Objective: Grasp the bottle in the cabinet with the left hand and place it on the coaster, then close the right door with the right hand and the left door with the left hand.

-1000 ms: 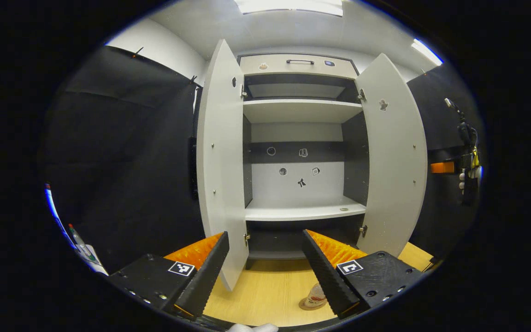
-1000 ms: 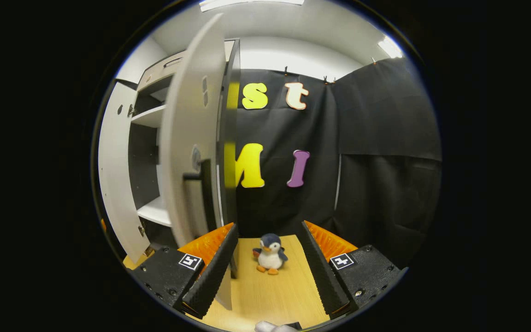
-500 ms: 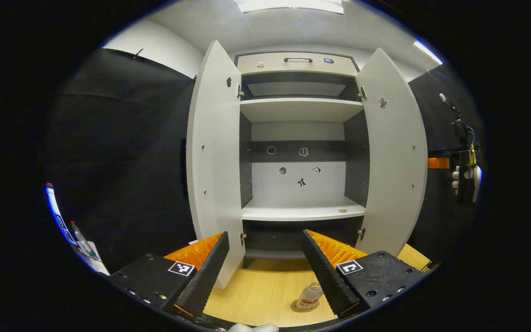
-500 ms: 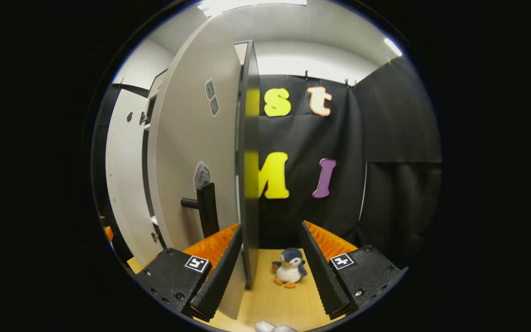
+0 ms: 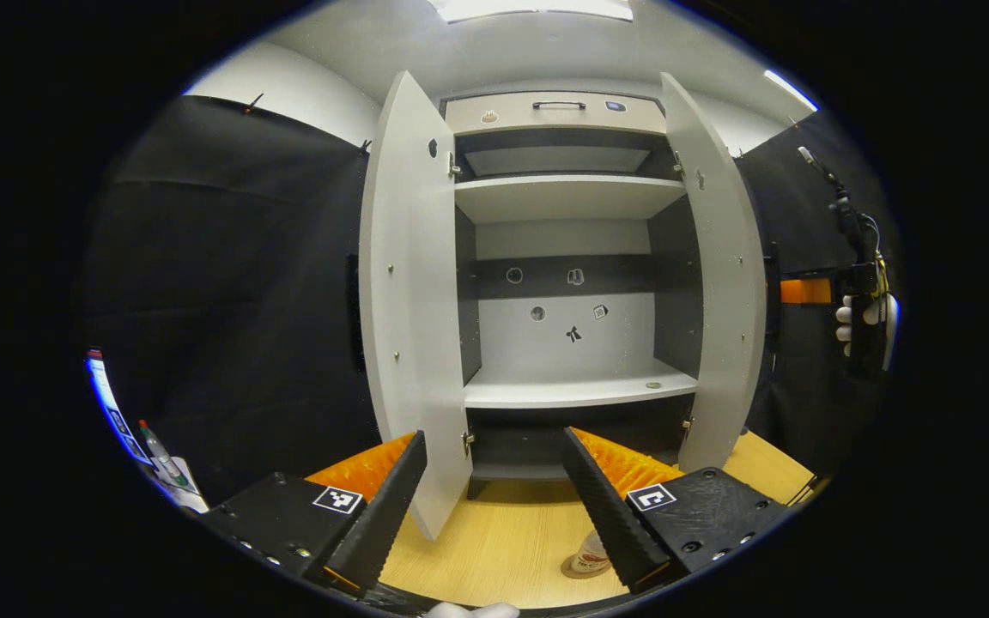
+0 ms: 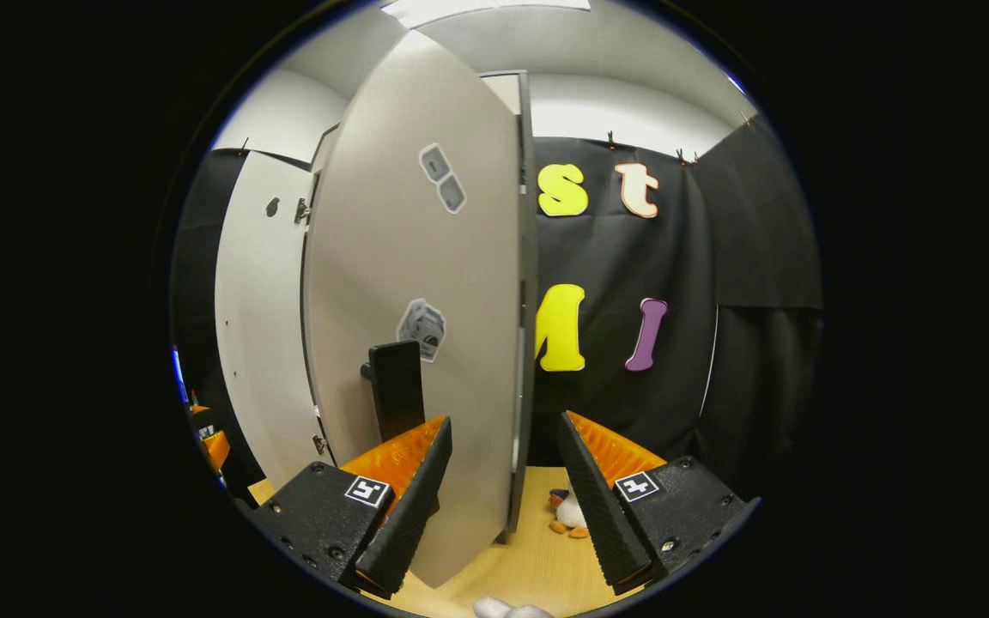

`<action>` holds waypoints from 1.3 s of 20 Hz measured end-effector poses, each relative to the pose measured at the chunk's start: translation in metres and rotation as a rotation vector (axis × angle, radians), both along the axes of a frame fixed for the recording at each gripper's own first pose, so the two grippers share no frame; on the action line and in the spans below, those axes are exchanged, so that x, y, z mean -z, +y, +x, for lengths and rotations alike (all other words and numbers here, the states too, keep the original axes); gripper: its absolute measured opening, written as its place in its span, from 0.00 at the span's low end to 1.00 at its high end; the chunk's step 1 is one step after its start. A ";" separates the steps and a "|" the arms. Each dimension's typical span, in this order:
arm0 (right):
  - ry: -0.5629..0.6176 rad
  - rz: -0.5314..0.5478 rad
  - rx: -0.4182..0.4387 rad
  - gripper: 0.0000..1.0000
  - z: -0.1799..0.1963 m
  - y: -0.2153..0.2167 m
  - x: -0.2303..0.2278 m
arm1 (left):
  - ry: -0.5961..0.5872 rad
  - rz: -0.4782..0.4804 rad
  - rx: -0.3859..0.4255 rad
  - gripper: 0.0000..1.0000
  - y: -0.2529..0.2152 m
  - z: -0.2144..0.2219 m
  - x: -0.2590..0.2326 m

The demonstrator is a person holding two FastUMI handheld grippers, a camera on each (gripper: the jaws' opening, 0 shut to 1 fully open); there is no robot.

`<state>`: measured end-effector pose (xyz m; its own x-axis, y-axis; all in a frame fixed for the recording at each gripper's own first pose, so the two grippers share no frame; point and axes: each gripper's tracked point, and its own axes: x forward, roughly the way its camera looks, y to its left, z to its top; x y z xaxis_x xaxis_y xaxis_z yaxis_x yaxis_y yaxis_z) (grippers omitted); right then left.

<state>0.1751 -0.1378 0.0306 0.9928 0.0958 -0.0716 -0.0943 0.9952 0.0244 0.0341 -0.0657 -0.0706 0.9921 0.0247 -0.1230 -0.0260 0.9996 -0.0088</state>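
The right tongs (image 6: 503,481), wide open, straddle the right door's (image 6: 426,300) upright edge at centre frame. The left tongs (image 5: 494,485) gape empty. The bottle (image 5: 587,554) stands on its coaster (image 5: 573,570), bottom centre.

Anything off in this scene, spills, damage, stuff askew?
Nothing stands out. The bottle stands upright on the coaster, no spill around it. Both cabinet doors, left door and right door, hang straight and open. A toy penguin sits on the table.
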 end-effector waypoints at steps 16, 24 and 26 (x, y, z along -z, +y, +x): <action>-0.047 -0.036 0.016 0.82 -0.034 0.044 -0.008 | 0.008 0.011 0.029 0.96 0.037 -0.010 0.003; 0.004 -0.011 0.071 0.82 -0.085 0.045 0.020 | 0.006 0.014 0.082 0.96 0.050 -0.007 0.006; 0.017 -0.004 0.102 0.82 -0.099 0.044 0.031 | -0.001 0.011 0.092 0.96 0.059 -0.004 0.005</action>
<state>0.0762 -0.0941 -0.0002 0.9961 -0.0062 -0.0883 0.0081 0.9997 0.0210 0.0297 -0.0063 -0.0756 0.9904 -0.0656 -0.1219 0.0663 0.9978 0.0019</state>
